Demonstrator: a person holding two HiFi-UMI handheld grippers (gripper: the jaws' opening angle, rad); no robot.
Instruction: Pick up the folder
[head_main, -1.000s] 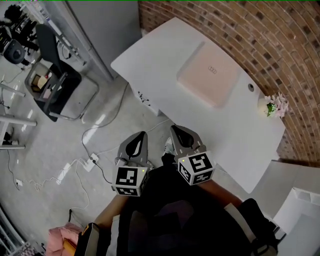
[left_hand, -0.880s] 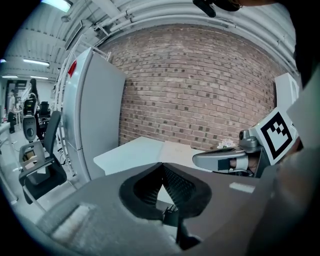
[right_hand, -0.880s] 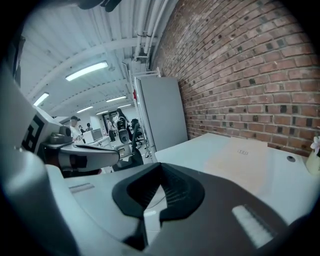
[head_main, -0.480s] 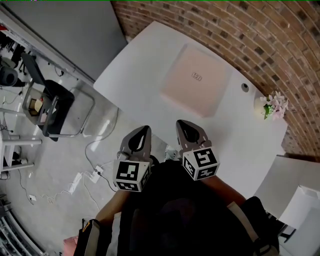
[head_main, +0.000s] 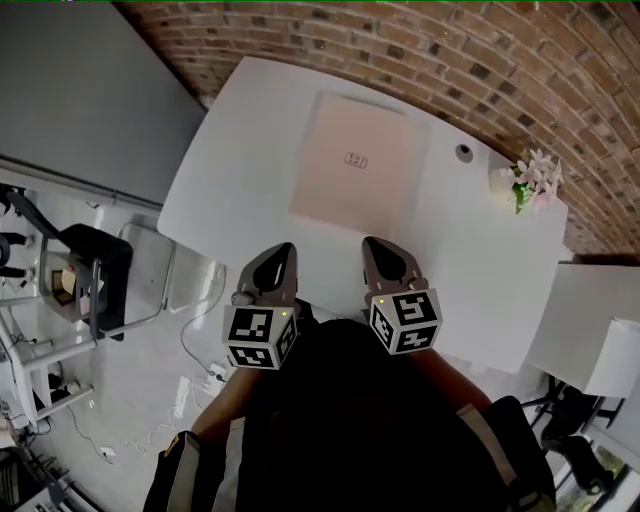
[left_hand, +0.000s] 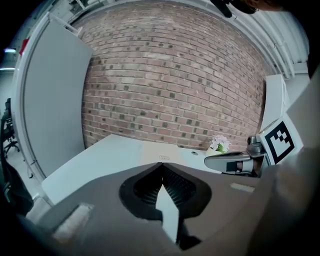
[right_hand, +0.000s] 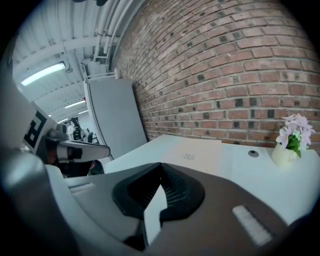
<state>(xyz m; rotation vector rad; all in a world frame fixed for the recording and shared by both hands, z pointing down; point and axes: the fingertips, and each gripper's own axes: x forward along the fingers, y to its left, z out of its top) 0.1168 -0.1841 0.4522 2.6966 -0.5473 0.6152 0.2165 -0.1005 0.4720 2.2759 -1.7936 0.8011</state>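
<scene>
1. Since the folder (head_main: 352, 170) lies flat on the white counter (head_main: 225, 195), closer to the brick wall (head_main: 400, 40) than to me and with nothing on top of it, I judge this step to be the approach, not yet the grasp.
2. Its thin near edge sits flush with the surface, so a pinch from straight above would likely find nothing to bite. I would come in low and nearly level, aimed at that edge.
3. My left gripper (head_main: 278, 252) and my right gripper (head_main: 375, 246) hover side by side over the counter's near rim, both short of the folder and touching nothing.
4. Both pairs of fingers (left_hand: 177, 184) are pressed together with nothing between them, so I must spread them before I reach the folder, not on top of it.
5. A sound plan, as I see it: 1 gripper presses lightly on the cover and draws the folder toward me until its edge overhangs the rim. The other then takes the overhang with 1 finger above and 1 below.
6. I would bite near the middle of that edge and lift slowly, since a folder held by 1 corner may sag or fall open.
7. The pot of flowers (head_main: 522, 182) stands off to the right by the wall, with a round hole (head_main: 463, 152) between it and the folder, so my right gripper should keep clear of that side.
</scene>
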